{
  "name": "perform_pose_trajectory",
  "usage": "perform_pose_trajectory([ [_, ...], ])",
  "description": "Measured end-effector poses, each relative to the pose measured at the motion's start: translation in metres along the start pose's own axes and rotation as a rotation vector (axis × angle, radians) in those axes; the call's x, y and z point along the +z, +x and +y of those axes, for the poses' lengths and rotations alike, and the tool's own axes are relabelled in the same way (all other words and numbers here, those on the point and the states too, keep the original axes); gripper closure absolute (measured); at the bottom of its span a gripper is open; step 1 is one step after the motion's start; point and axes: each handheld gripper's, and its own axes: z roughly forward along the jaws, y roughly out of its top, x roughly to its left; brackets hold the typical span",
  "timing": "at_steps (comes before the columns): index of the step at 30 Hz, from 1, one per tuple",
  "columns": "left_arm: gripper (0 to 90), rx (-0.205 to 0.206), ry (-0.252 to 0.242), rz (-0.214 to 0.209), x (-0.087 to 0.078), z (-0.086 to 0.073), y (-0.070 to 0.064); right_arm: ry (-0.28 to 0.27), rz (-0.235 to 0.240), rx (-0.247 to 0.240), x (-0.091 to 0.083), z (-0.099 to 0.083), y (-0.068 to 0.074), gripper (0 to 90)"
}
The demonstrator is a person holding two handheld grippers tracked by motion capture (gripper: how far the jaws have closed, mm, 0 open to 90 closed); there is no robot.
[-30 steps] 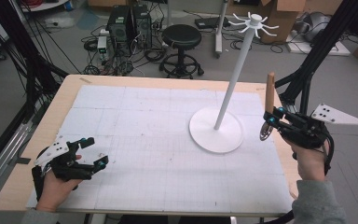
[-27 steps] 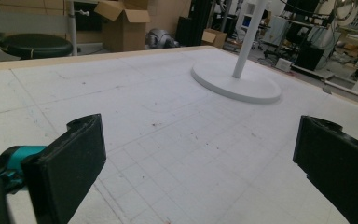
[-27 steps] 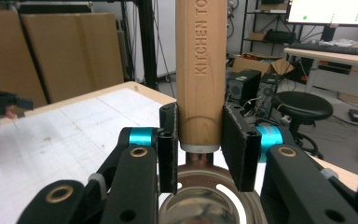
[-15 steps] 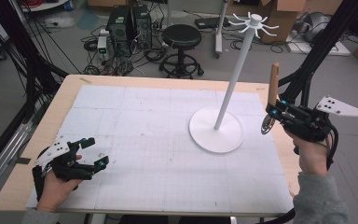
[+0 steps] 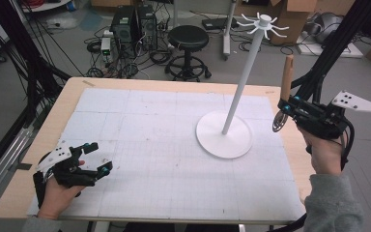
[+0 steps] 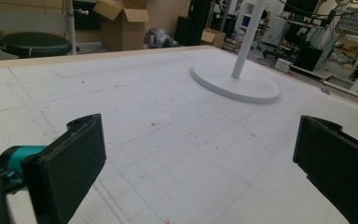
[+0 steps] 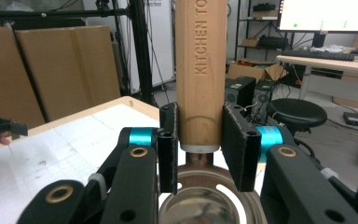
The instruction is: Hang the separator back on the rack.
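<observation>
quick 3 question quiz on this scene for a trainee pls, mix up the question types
1. True or false: the right gripper holds a wooden-handled utensil upright.
2. Where does the left gripper rest? A) beside the stand B) near corner of the table C) above the stool
3. Fill in: the white stand carries ___ utensils on its hooks.

Key: 1 true; 2 B; 3 no

Tan wooden handle (image 7: 201, 65), silver strainer bowl (image 7: 209, 200), white stand (image 5: 224, 140), black-and-teal right claw (image 7: 200, 149)
</observation>
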Motion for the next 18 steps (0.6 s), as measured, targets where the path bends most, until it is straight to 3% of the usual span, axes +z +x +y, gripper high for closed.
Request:
perform_pose_trajectory([
  [18,2.9,-0.003,-0.001,0.003,0.0,0.0,0.0,-0.024,-0.001,0.001,0.011,0.01,0.002,69.1],
])
